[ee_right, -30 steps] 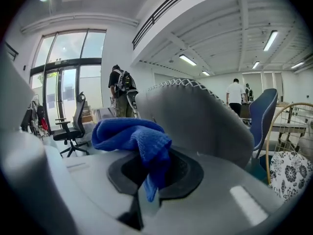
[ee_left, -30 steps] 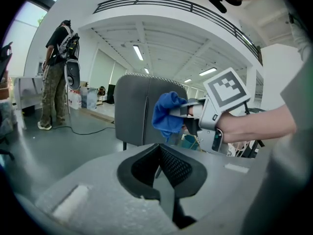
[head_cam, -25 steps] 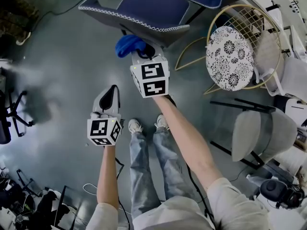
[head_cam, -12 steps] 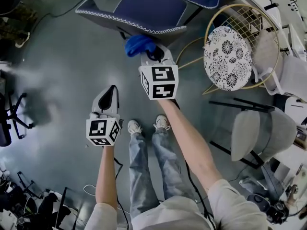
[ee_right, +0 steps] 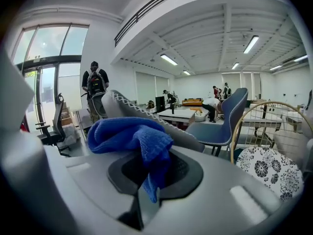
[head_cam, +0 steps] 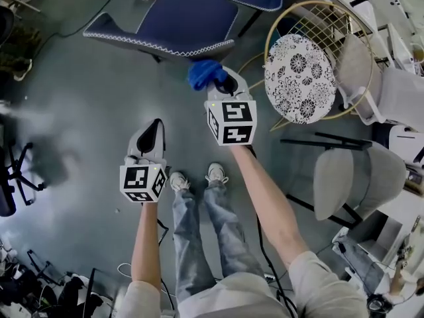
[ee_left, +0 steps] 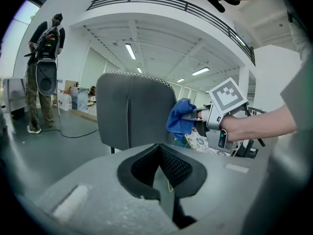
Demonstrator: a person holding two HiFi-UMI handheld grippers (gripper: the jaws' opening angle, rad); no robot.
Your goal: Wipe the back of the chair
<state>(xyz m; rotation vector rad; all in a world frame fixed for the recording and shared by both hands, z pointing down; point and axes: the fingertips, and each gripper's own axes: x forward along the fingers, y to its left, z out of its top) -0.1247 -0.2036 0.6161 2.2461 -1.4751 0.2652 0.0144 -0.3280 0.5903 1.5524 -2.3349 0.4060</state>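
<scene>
Presently, the right claw (head_cam: 217, 85) is clamped on a crumpled blue knitted cloth (head_cam: 204, 73). The right gripper view shows the cloth bunched over the claw's tip, with a fold hanging down between the jaws.

The cloth sits at the right-hand end of the grey padded back of the chair with the navy seat and white edge stitching (head_cam: 169, 44). Seen from the left gripper view, the cloth (ee_left: 180, 120) overlaps the right edge of that upright grey back (ee_left: 129, 116). Whether it presses on the fabric or sits just beside it, I cannot tell.

The left claw (head_cam: 156, 126) has its jaws together with nothing between them. It is held lower and to the left, well apart from the chair, and is aimed at the rear face of the back.

A round cushion with a black-and-white floral pattern (head_cam: 297, 78) rests in a gold wire-frame chair (head_cam: 361, 52) just to the right of the right claw. A person with a backpack (ee_left: 45, 67) stands on the grey floor (head_cam: 79, 111) beyond the chair.
</scene>
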